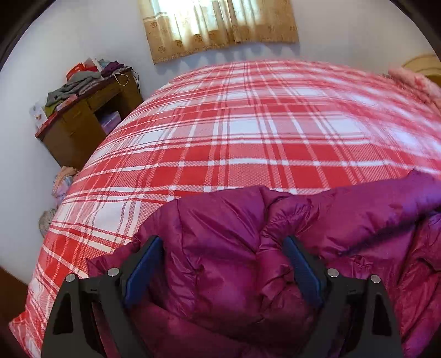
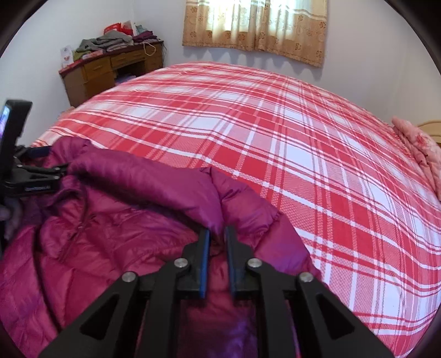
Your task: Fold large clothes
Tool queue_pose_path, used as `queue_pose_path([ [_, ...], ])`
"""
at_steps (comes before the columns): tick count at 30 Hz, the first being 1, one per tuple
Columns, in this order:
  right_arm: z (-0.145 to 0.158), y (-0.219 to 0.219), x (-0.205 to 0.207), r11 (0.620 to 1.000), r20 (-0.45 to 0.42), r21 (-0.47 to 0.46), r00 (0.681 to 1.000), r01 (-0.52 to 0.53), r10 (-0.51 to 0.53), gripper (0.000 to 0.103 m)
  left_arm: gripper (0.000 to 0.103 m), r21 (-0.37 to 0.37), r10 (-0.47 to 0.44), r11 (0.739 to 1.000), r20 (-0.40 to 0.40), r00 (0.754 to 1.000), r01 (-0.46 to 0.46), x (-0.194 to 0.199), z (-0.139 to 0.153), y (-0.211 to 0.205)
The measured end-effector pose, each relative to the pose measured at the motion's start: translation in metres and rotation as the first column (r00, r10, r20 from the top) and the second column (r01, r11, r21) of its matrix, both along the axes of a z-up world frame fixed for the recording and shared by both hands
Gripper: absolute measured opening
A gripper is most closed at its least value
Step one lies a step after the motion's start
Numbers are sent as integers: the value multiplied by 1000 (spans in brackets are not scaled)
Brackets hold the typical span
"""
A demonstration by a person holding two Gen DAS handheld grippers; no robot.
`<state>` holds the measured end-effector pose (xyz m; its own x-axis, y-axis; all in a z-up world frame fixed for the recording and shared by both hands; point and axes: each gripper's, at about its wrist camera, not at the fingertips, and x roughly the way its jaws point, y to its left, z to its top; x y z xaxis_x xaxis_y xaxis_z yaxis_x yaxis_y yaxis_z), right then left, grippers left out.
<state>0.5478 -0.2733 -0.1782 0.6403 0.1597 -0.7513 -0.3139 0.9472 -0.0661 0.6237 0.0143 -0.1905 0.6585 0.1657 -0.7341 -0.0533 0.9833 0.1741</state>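
A magenta puffer jacket lies bunched at the near edge of a bed with a red and white plaid cover. My left gripper is open, its jaws wide apart over the jacket's padded fabric. In the right wrist view the jacket spreads to the left with its zipper showing. My right gripper is shut on a fold of the jacket's edge, the fabric pinched between the blue pads. The left gripper's body shows at the far left of that view, over the jacket.
The plaid cover stretches far and right. A wooden desk piled with clothes stands at the back left, also in the right wrist view. A pink quilt lies at the bed's right edge. A curtained window is on the far wall.
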Motion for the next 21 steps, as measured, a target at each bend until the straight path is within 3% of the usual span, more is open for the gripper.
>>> queue_pose_path([
  [2, 10, -7, -6, 1000, 12, 11, 1000, 4, -4, 19, 90, -70, 17, 997, 14, 1000, -16, 0, 14, 8],
  [4, 23, -14, -11, 999, 29, 43, 999, 21, -23, 20, 90, -134, 15, 991, 78, 997, -5, -7, 33, 9],
  [7, 53, -21, -12, 990, 86, 124, 993, 73, -84, 33, 90, -198, -23, 979, 166, 986, 56, -12, 66, 0],
  [10, 66, -15, 7, 968, 69, 214, 987, 130, -148, 33, 90, -272, -79, 954, 168, 983, 123, -2, 77, -21],
  [13, 59, 6, 28, 958, 12, 252, 990, 136, -144, 31, 90, -327, -98, 936, 121, 988, 133, 10, 58, -35],
  [18, 17, 35, 38, 967, -60, 232, 993, 109, -98, 31, 90, -276, -91, 957, 17, 996, 92, 16, 7, -48],
  [21, -11, 37, 31, 974, -79, 201, 993, 105, -91, 27, 90, -275, -90, 957, 25, 996, 93, 10, -4, -47],
])
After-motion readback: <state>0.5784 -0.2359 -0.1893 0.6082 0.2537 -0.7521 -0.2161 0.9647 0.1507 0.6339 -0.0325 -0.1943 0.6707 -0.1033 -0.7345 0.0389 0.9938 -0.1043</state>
